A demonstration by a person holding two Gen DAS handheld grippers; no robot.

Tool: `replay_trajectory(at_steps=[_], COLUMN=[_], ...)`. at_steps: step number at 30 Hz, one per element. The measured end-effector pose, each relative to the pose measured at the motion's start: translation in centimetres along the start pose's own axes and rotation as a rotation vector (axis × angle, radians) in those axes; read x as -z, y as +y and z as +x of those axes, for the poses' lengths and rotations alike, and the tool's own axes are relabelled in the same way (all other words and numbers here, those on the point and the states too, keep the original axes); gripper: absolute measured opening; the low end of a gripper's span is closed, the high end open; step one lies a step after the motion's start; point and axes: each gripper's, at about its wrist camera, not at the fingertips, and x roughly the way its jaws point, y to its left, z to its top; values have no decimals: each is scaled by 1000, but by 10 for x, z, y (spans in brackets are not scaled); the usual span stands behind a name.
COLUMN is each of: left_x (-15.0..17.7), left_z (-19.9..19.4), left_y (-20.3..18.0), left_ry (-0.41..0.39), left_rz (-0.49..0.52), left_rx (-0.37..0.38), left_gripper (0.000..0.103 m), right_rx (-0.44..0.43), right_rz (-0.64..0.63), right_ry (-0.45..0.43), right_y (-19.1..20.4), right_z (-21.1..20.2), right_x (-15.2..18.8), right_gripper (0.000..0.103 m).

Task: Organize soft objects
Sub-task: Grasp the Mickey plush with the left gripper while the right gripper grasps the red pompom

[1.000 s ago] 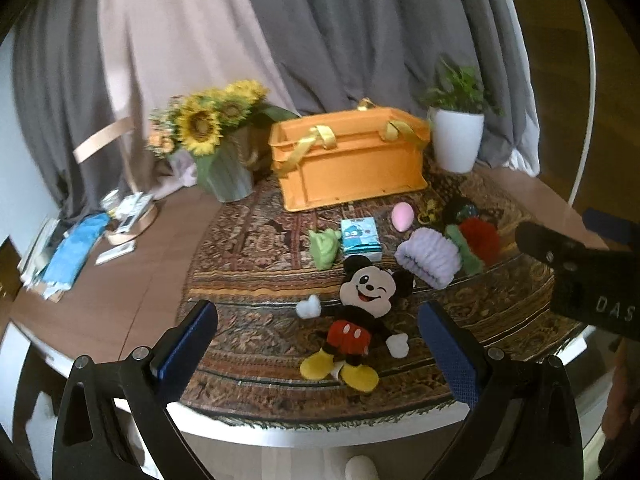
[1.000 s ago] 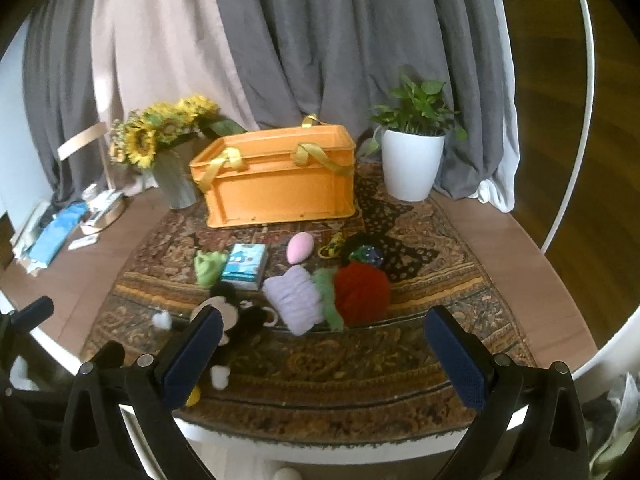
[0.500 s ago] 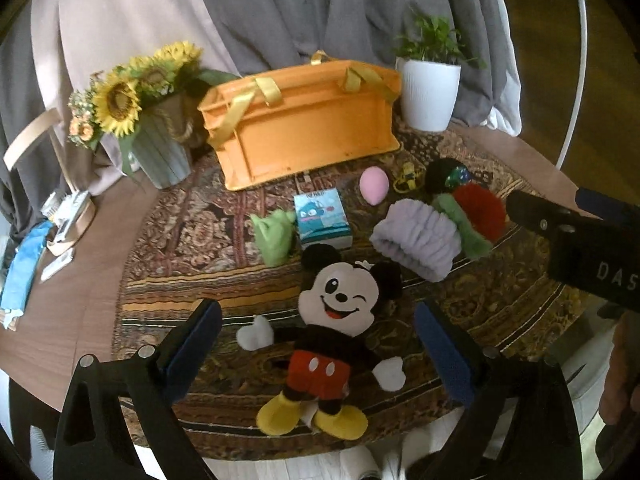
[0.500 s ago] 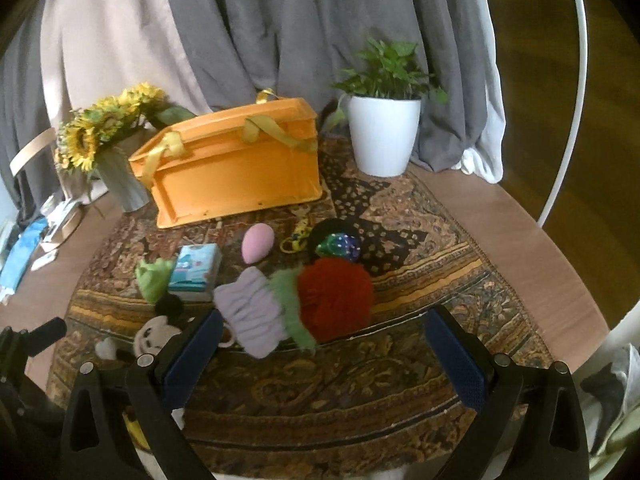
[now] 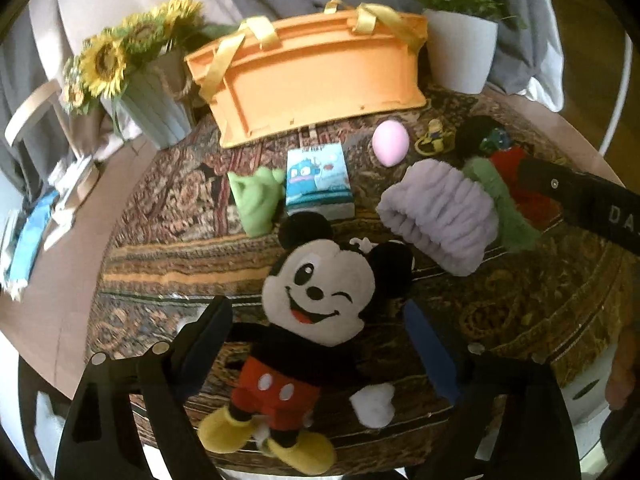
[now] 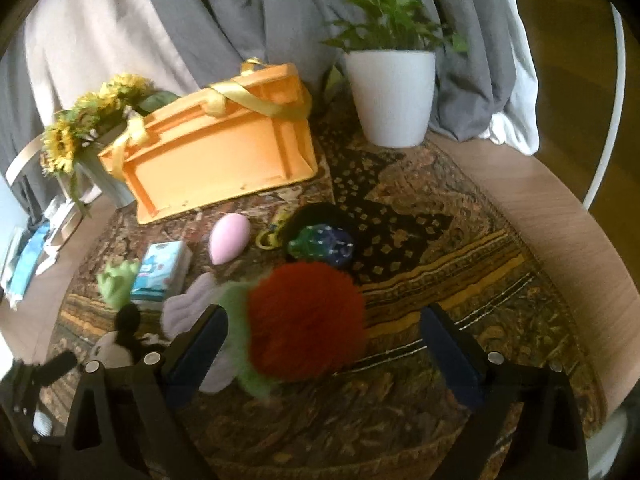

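Observation:
A mouse plush [image 5: 316, 308] with red shorts and yellow shoes lies face up on the patterned rug [image 5: 520, 312]. My left gripper [image 5: 316, 328] hovers around its head and chest, jaws closing, pads clear of it. A lilac scrunchie [image 5: 440, 212], a green plush [image 5: 256, 200], a pink egg [image 5: 390, 142] and a blue tissue pack [image 5: 318, 182] lie beyond. In the right wrist view a red fluffy ball with green trim [image 6: 306, 320] sits between the fingers of my right gripper [image 6: 324, 336], whose jaws are closing without touching it. An orange crate [image 6: 216, 148] stands behind.
A white pot with a green plant [image 6: 390, 96] stands at the back right, a sunflower vase [image 5: 148, 92] at the back left. A dark beaded pouch [image 6: 320, 242] and a yellow keyring [image 6: 272, 236] lie near the egg. Papers [image 5: 36, 220] lie at the table's left edge.
Both grippers came down and forward toward the rug. The mouse plush now fills the space between the left fingers, the red ball that between the right fingers. Both pairs of jaws have narrowed.

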Motion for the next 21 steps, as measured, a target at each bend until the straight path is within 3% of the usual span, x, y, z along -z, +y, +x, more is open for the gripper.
replay_trajectory(at_steps=[5, 11, 21], left_x=[2, 2, -2], left_z=[20, 40, 58], left_y=[1, 10, 23], left_ry=[56, 73, 70], left_rz=[-75, -87, -118], left_rx=[-5, -24, 4], left_gripper=[81, 76, 63], right_rx=[-8, -25, -53], right_rz=[28, 31, -35], right_ry=[50, 81, 115], right_y=[-2, 3, 19], right_z=[24, 42, 53], right_x=[1, 2, 5], right_gripper=[88, 80, 47])
